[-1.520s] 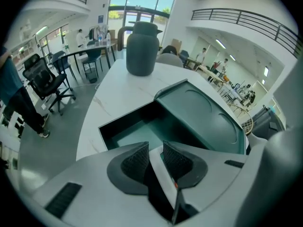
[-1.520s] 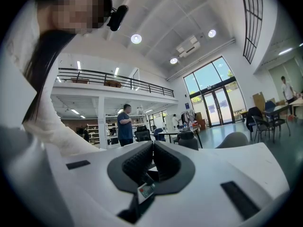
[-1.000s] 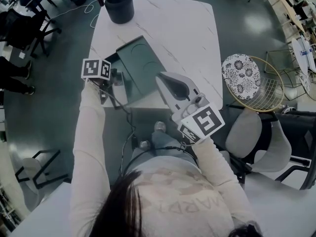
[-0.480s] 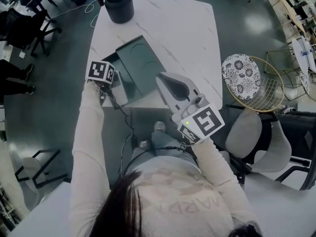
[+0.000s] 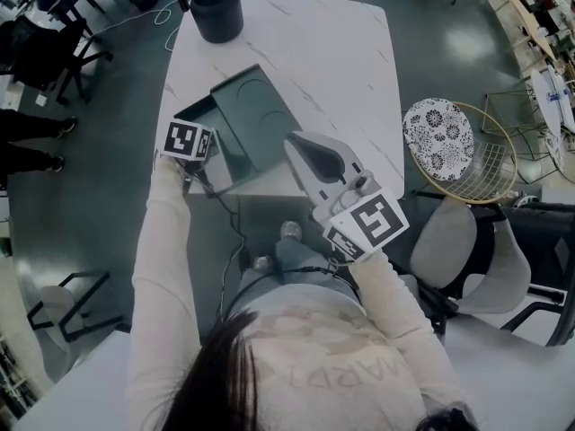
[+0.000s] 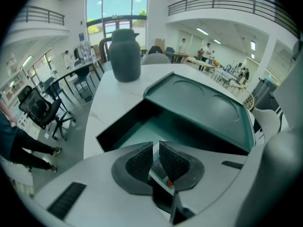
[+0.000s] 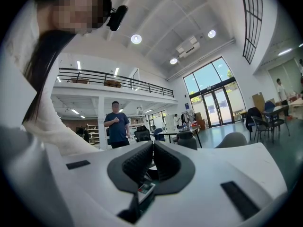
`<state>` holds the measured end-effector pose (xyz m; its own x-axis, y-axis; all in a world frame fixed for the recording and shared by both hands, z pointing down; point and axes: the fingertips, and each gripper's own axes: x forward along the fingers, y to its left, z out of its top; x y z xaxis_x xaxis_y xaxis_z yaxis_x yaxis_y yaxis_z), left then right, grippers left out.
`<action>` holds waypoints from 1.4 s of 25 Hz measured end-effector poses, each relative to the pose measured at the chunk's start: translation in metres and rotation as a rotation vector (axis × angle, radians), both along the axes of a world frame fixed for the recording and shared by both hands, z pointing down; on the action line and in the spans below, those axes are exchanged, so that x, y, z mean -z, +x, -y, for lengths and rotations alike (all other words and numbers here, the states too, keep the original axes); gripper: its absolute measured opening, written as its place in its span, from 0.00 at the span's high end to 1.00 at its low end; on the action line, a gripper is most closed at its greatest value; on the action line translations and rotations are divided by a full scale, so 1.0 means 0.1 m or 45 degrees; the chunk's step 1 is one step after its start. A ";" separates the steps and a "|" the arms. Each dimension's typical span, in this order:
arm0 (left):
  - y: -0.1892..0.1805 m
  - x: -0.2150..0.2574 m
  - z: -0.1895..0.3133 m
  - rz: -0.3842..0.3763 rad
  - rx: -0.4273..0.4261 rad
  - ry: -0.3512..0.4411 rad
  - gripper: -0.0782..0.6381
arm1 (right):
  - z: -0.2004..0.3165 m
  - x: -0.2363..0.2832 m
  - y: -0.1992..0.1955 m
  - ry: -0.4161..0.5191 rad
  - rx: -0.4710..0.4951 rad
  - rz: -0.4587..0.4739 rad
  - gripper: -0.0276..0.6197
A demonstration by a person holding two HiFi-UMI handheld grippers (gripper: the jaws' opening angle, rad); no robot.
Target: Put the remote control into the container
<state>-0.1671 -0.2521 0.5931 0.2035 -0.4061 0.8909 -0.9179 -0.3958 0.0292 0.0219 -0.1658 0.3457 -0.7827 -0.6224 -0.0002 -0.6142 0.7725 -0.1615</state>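
Observation:
A green container (image 5: 199, 113) stands open on the white table (image 5: 332, 52), its lid (image 5: 256, 119) tipped back to the right. My left gripper (image 5: 208, 142) hovers at the container's near left edge. In the left gripper view its jaws (image 6: 156, 150) are closing to a narrow gap with nothing between them, above the dark box (image 6: 120, 126) and the lid (image 6: 203, 103). I see no remote control in any view; part of the box floor is in shadow. My right gripper (image 5: 295, 140) is raised over the table's near edge, its pads (image 7: 142, 162) together and empty.
A dark jug (image 5: 218, 7) stands at the far end of the table, also in the left gripper view (image 6: 125, 56). To the right of the table are a floral-cushioned stool (image 5: 438, 133) and a wire basket (image 5: 490, 169). A person (image 7: 116, 124) stands in the background.
My left gripper has shifted slightly right and nearer to me, beside the container's edge. The right gripper has not moved.

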 end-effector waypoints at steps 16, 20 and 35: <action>0.34 1.31 -0.57 -0.175 -0.116 0.683 0.87 | -0.45 0.25 -0.42 0.077 0.075 0.000 0.93; 0.41 1.79 -0.92 -0.266 -0.124 0.823 0.87 | -0.66 0.34 -0.57 0.108 0.092 0.003 0.93; 0.18 2.80 -2.47 -0.444 -0.133 1.073 0.88 | -1.68 0.61 -1.06 0.192 0.106 0.022 0.93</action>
